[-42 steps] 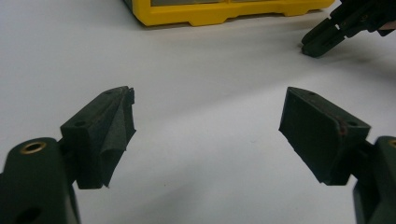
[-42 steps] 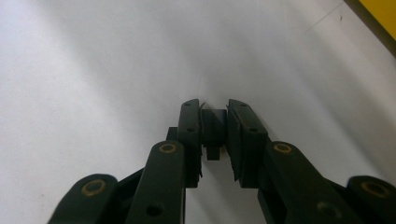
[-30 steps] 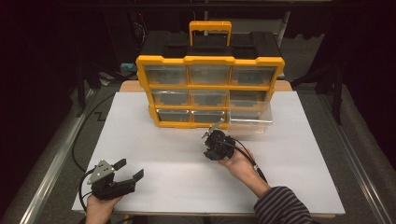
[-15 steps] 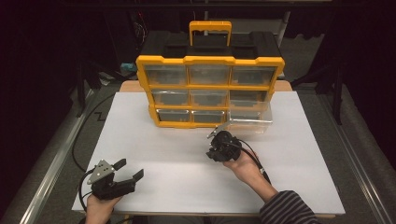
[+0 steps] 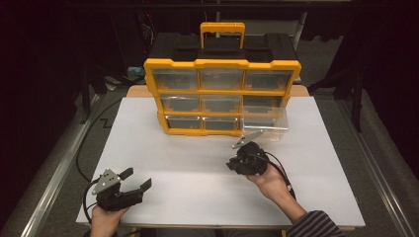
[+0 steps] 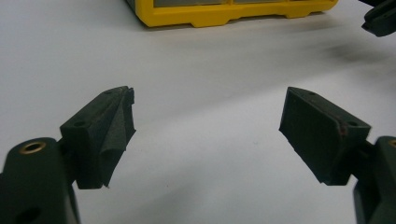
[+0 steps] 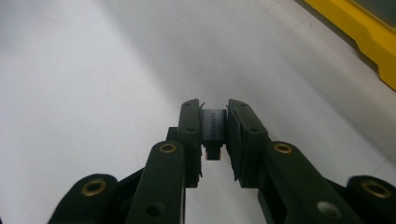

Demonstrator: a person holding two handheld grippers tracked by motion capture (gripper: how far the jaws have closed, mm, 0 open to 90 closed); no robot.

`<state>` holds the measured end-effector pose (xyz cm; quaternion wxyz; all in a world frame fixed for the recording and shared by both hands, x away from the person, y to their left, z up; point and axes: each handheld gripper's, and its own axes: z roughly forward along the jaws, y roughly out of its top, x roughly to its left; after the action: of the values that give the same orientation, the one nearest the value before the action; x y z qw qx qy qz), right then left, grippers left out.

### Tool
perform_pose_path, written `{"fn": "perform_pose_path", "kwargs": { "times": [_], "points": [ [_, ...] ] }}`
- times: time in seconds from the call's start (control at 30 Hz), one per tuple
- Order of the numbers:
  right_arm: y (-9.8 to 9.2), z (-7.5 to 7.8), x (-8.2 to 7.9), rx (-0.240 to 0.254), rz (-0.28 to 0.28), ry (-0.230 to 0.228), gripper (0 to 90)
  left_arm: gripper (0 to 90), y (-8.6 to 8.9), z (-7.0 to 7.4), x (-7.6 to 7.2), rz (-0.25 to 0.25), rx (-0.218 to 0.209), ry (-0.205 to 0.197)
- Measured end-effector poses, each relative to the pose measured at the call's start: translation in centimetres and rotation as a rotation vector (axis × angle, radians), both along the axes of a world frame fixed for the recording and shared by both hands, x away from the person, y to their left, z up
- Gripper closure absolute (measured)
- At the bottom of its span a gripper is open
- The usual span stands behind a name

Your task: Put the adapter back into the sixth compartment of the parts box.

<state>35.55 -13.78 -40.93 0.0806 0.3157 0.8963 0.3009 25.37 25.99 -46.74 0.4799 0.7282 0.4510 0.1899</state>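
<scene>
A yellow organizer (image 5: 222, 94) with clear drawers stands at the back of the white table (image 5: 197, 158). Its bottom right drawer (image 5: 264, 126) is pulled out. Just in front of that drawer, my right gripper (image 5: 232, 165) is shut on a small black part (image 7: 214, 133) with pale lettering, held between the jaws of the right gripper (image 7: 214, 123) above the table. My left gripper (image 5: 137, 178) rests near the front left of the table, and the left gripper (image 6: 208, 126) is wide open with nothing between its jaws. The organizer's yellow base (image 6: 224, 14) lies ahead of it.
A black case with a yellow handle (image 5: 222, 32) sits behind the organizer. Metal rails (image 5: 54, 173) run along both sides of the table. The white table surface stretches between the two grippers. The right gripper's tip (image 6: 380, 18) shows at the top right of the left gripper view.
The right gripper has drawn back a little from the open drawer, toward the person and to the right, still holding the part. The left gripper has not moved.
</scene>
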Motion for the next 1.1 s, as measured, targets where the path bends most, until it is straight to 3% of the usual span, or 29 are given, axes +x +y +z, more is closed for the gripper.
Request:
{"fn": "perform_pose_path", "kwargs": {
  "times": [0.47,1.1],
  "points": [
    [-4.1,0.0,-1.5,0.079,-0.072,-0.029,76.9,18.3,0.0,0.0,0.0,0.006,0.0,-0.003],
    [-7.7,-0.5,-2.8,0.16,-0.139,-0.051,76.9,18.1,0.2,0.0,0.0,0.02,-0.01,-0.006]
  ]
}}
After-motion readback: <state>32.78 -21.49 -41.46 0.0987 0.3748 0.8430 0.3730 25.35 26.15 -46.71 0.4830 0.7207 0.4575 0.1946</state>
